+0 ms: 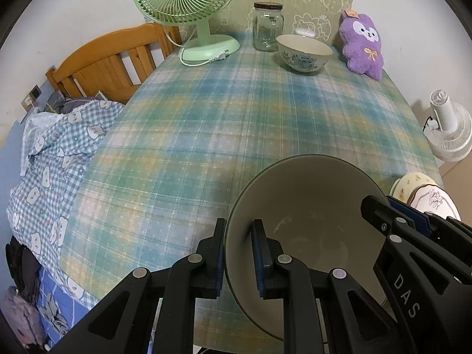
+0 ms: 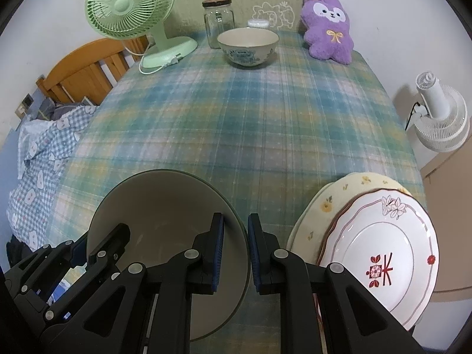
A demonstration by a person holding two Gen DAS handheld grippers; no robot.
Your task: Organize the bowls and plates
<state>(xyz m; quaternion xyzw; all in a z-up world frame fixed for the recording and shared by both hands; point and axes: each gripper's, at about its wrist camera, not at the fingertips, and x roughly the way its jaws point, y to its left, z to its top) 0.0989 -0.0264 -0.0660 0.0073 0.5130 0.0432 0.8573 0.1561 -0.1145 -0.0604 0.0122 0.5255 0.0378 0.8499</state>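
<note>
Ahead of both grippers, across the plaid tablecloth [image 2: 250,124], stand a patterned ceramic bowl [image 2: 247,47], a glass jar [image 2: 219,22], a green fan [image 2: 129,8] and a fuzzy purple plush [image 2: 327,26]. Two stacked plates [image 2: 377,253] lie just right of the right gripper [image 2: 236,250]. The smooth, round grey bowl [image 1: 306,224] sits clamped by its rim between left gripper [image 1: 239,253] and right gripper

White capital letters reading "DAS" run along the black arm of the right tongs [image 1: 410,221], seen from the left wrist. A small orange tag on the purple plush toy [image 2: 327,29] is too small to read.
</note>
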